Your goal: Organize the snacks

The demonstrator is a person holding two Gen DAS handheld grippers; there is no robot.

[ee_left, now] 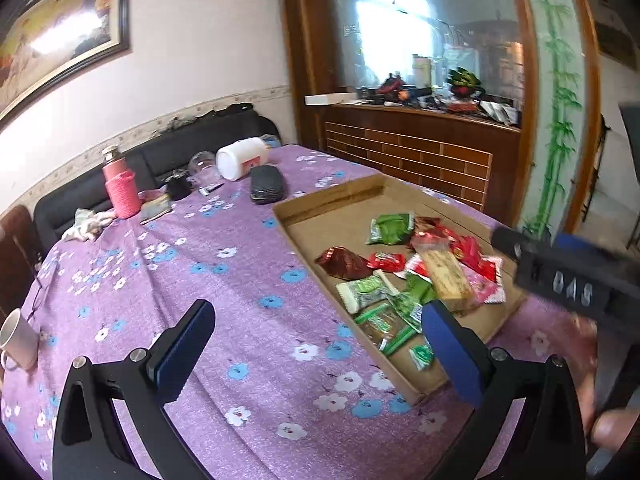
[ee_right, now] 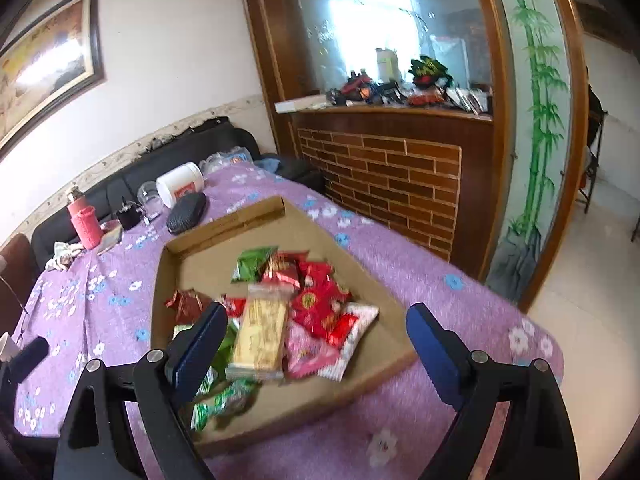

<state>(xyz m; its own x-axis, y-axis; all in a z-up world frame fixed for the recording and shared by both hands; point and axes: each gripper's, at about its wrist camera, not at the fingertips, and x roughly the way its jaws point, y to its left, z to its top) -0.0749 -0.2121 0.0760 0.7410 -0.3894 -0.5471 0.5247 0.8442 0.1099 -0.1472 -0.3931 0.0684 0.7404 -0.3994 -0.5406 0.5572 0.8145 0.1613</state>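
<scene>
A shallow cardboard tray (ee_left: 304, 216) (ee_right: 224, 220) lies on the purple flowered tablecloth. It holds several snack packets: green ones (ee_left: 390, 228) (ee_right: 252, 264), red ones (ee_left: 342, 262) (ee_right: 320, 304), a pink one (ee_right: 308, 350) and a long tan biscuit pack (ee_left: 448, 276) (ee_right: 262, 334). My left gripper (ee_left: 316, 344) is open above the cloth beside the tray's near left edge, nothing between its fingers. My right gripper (ee_right: 316, 348) is open above the tray's near end, over the packets without touching them. In the left wrist view the right gripper's body (ee_left: 576, 280) shows at the right.
At the table's far end stand a pink bottle (ee_left: 120, 192) (ee_right: 86, 226), a tipped white jar (ee_left: 242, 158) (ee_right: 180, 188), a glass jar (ee_left: 202, 166), a black case (ee_left: 266, 184) (ee_right: 186, 212). A white mug (ee_left: 18, 340) sits at the left edge. A brick-patterned cabinet (ee_right: 384, 188) stands behind.
</scene>
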